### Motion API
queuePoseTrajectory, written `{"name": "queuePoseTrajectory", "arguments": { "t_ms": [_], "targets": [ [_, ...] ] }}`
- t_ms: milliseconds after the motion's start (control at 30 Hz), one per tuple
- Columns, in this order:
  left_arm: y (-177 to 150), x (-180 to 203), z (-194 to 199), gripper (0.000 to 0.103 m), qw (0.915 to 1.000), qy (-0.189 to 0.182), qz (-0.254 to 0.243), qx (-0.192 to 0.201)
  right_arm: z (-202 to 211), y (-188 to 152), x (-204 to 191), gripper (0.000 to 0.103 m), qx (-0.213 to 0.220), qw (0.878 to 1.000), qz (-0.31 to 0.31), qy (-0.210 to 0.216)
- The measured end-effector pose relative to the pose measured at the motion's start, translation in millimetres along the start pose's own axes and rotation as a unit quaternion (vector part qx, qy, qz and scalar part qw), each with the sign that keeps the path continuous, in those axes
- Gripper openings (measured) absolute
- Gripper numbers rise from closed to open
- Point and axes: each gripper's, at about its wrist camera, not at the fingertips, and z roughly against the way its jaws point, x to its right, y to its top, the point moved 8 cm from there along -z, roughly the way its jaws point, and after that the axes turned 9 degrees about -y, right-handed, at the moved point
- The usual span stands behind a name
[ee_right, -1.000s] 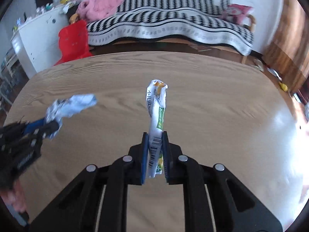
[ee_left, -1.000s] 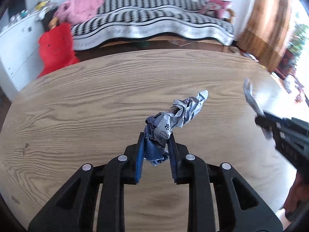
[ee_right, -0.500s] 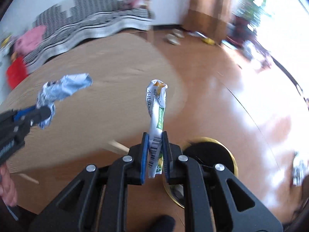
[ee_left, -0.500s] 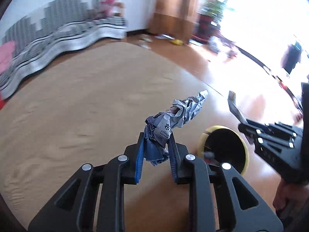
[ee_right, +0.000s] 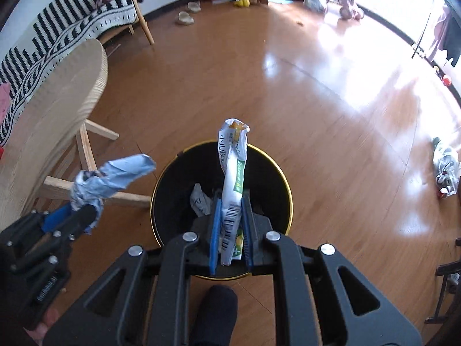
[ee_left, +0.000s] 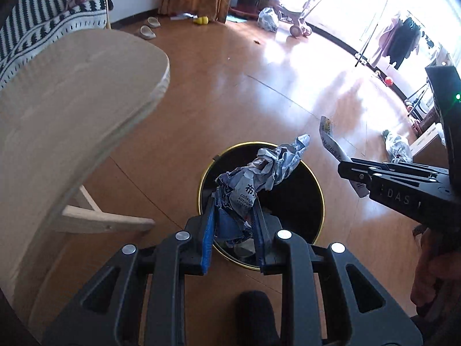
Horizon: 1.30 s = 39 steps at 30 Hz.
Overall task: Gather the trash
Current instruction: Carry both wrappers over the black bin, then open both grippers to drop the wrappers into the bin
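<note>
My left gripper (ee_left: 234, 201) is shut on a crumpled blue-grey foil wrapper (ee_left: 259, 173) and holds it above a black trash bin with a gold rim (ee_left: 312, 178) on the floor. My right gripper (ee_right: 230, 204) is shut on a white and green snack wrapper (ee_right: 234, 173) standing upright over the same bin (ee_right: 283, 181). Some trash (ee_right: 198, 199) lies inside the bin. The right gripper and its wrapper (ee_left: 331, 144) show at the right in the left wrist view. The left gripper with the foil wrapper (ee_right: 115, 173) shows at the left in the right wrist view.
A round wooden table (ee_left: 66, 109) stands to the left of the bin, its legs (ee_right: 86, 150) close to the rim. A striped sofa (ee_right: 72, 26) is behind. Slippers (ee_right: 185, 17), bags (ee_right: 445, 167) and toys lie on the shiny wood floor. A dark sock (ee_right: 214, 311) is below.
Both grippers have swung right from over the table to above the trash bin on the floor, each still holding its wrapper.
</note>
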Motion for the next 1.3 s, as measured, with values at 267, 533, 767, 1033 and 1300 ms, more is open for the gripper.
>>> {"name": "queuePoseTrajectory", "arguments": {
  "t_ms": [267, 533, 767, 1033, 1300],
  "targets": [
    [-3, -2, -37, 0.023, 0.9996, 0.002, 0.010, -0.025, -29, 7, -25, 0.014, -0.027, 0.999, 0.022, 0.001],
    [-4, 1, -49, 0.024, 0.9995, -0.004, 0.004, -0.032, -41, 11, -15, 0.014, -0.037, 0.999, 0.006, -0.002],
    [-5, 8, -57, 0.059, 0.9994, -0.010, -0.007, -0.034, -47, 11, -4, 0.014, -0.041, 0.999, -0.013, 0.002],
    [-7, 10, -62, 0.068, 0.9991, -0.006, -0.018, -0.038, -47, 17, -2, 0.019, -0.041, 0.999, -0.021, 0.015],
    [-7, 13, -58, 0.080, 0.9991, 0.000, -0.026, -0.035, -32, 26, -4, 0.082, -0.014, 0.999, -0.027, 0.015]
  ]
}}
